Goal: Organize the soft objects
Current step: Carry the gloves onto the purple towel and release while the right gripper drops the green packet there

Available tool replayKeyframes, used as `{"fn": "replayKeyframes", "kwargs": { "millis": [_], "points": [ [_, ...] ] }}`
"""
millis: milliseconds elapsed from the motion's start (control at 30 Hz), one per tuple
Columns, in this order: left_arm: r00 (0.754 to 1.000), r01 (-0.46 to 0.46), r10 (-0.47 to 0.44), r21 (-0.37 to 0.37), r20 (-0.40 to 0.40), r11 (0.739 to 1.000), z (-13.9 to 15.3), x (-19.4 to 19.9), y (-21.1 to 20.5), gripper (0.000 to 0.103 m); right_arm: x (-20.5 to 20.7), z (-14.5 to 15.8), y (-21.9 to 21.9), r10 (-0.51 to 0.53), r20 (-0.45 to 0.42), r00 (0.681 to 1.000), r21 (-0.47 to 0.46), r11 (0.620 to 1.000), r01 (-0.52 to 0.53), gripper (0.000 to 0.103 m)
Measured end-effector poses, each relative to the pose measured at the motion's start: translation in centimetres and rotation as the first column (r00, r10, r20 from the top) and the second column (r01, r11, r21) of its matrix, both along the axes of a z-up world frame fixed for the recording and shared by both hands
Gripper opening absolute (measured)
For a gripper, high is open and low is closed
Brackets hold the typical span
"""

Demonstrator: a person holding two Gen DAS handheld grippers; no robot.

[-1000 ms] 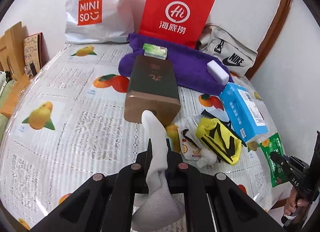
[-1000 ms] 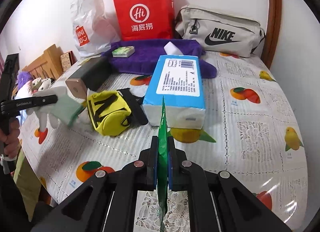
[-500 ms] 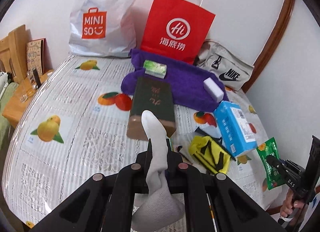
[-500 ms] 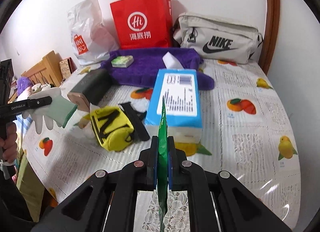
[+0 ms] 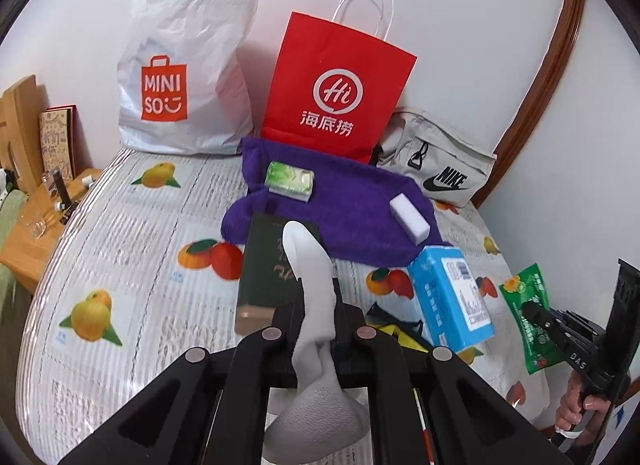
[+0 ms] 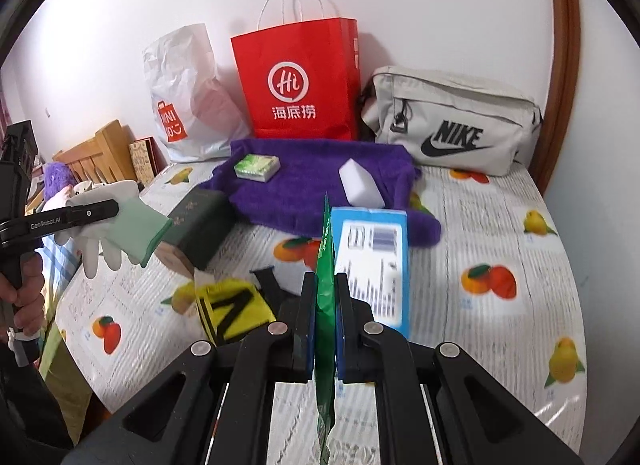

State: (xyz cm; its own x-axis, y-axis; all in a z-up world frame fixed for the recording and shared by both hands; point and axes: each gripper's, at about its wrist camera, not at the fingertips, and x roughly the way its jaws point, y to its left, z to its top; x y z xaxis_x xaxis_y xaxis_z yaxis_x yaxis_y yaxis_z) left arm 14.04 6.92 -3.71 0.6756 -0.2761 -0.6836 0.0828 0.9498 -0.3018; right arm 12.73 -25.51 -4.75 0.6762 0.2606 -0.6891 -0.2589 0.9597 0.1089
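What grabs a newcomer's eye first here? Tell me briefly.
The bright red paper bag standing against the back wall, with the purple towel spread before it. Up close, the left gripper holds a white glove and the right gripper a green packet, jaws shut.

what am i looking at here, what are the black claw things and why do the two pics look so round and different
No robot here: a person holds a two-finger gripper in each hand, and each gripper carries a fisheye camera looking along its fingers, which bends the pictures round.

One picture comes from the left gripper. It is shut on a white glove. At that picture's right edge you see the right gripper from the side.

The other picture comes from the right gripper, shut on a green packet, with the left one and its glove at the left edge.

On the fruit-print tablecloth lie a purple towel bearing a small green tissue pack and a white sponge block, a blue tissue pack, a dark green box and a yellow pouch. Bags stand at the wall.
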Motion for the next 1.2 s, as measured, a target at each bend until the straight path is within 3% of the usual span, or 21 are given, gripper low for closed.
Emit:
{"fn": "replayKeyframes", "kwargs": {
  "millis": [367, 767, 933, 1200],
  "points": [
    [1.0, -0.004, 0.004, 0.015, 0.008, 1.0, 1.1, 4.6, -0.6, 0.008, 6.3, 0.6, 0.3, 0.003, -0.002, 1.0, -0.006, 1.0, -0.004, 0.008],
    [1.0, 0.008, -0.008, -0.031, 0.005, 0.999, 0.5, 10.3, -1.2, 0.008, 12.5, -0.3, -0.4, -0.011, -0.021, 1.0, -0.025, 1.0, 0.011, 0.008],
    [0.999, 0.038, -0.038, -0.007, 0.012, 0.999, 0.9, 12.8, -2.2, 0.008, 14.8, -0.7, -0.6, -0.022, -0.019, 1.0, -0.027, 0.999, 0.022, 0.008],
    [0.998, 0.062, -0.064, -0.043, -0.03, 0.997, -0.6, 16.5, -3.3, 0.008, 18.6, -1.6, -0.8, -0.021, -0.029, 0.999, -0.043, 0.999, 0.02, 0.008]
  ]
}}
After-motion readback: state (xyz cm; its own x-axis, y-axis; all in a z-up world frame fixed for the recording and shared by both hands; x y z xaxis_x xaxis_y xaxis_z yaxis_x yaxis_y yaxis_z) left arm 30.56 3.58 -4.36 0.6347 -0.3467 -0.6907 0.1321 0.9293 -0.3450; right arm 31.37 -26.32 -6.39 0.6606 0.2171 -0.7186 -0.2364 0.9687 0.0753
